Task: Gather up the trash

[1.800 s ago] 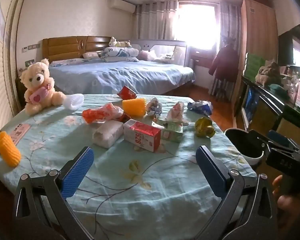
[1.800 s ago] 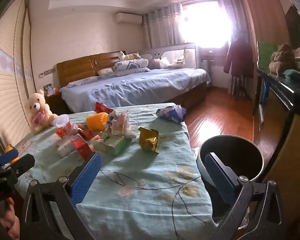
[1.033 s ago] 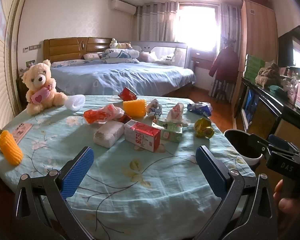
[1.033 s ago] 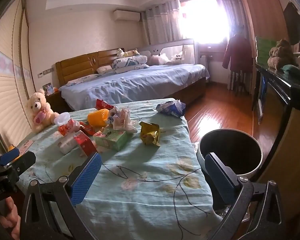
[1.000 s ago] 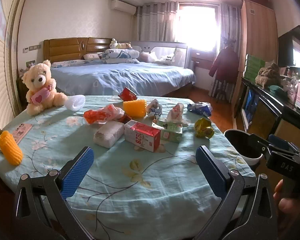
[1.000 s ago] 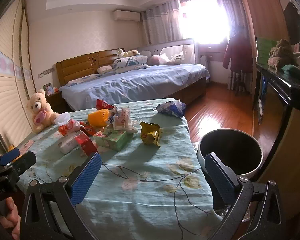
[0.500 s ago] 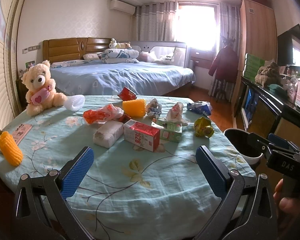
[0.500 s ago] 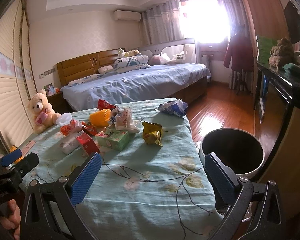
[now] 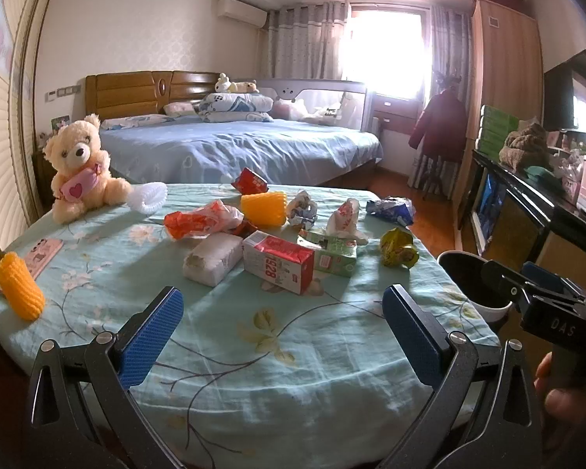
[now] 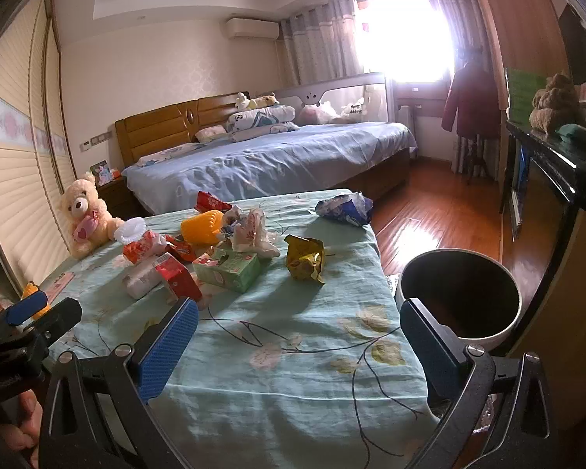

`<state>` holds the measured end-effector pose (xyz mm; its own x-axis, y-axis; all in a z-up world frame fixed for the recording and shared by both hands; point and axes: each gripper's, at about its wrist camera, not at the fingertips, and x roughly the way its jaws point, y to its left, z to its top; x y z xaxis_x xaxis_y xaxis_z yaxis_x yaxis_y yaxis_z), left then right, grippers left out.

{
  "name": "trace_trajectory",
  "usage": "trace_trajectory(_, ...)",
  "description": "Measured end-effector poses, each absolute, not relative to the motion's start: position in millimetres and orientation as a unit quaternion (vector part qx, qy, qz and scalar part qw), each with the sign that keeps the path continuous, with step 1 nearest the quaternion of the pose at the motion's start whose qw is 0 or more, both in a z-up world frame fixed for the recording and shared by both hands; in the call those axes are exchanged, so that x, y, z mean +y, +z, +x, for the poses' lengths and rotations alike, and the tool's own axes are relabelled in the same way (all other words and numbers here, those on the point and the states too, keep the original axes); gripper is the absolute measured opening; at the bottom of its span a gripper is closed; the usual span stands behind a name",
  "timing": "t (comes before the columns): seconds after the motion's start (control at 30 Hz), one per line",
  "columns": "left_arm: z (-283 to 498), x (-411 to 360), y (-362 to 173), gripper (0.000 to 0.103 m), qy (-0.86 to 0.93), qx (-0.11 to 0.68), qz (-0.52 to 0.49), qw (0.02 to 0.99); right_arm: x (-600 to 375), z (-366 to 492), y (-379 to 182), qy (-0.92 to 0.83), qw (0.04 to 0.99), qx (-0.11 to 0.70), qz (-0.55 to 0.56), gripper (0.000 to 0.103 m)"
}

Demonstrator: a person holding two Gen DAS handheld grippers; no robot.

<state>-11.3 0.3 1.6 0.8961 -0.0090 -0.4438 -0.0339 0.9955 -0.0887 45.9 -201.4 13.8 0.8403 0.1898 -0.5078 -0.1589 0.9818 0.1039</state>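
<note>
Trash lies on a table with a light blue floral cloth (image 9: pixel 277 336): a red carton (image 9: pixel 278 262), a green carton (image 9: pixel 330 252), a white packet (image 9: pixel 212 258), a red-and-white wrapper (image 9: pixel 199 221), a gold wrapper (image 9: pixel 397 248) and a blue wrapper (image 9: pixel 390 209). A white bin with a dark inside (image 10: pixel 459 297) stands by the table's right edge. My left gripper (image 9: pixel 283 328) is open and empty above the near cloth. My right gripper (image 10: pixel 299 346) is open and empty, between the table's edge and the bin.
A teddy bear (image 9: pixel 80 168), a pink phone (image 9: pixel 43 252) and a yellow corn toy (image 9: pixel 19 291) sit on the table's left. A yellow cup (image 9: pixel 263 209) stands mid-table. A bed (image 9: pixel 234 152) lies behind; a dark cabinet (image 9: pixel 527 215) lines the right wall.
The right gripper has drifted slightly forward toward the table. The left view has barely shifted. Both grippers stay open and empty.
</note>
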Motion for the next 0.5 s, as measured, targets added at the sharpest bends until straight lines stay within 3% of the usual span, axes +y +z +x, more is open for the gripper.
trace_trajectory(0.5, -12.2, 1.6, 1.4, 0.103, 0.006, 0.23, -0.049, 0.972, -200.1, 44.9, 13.5, 0.095, 0.958, 0.27, 0.032, 0.103)
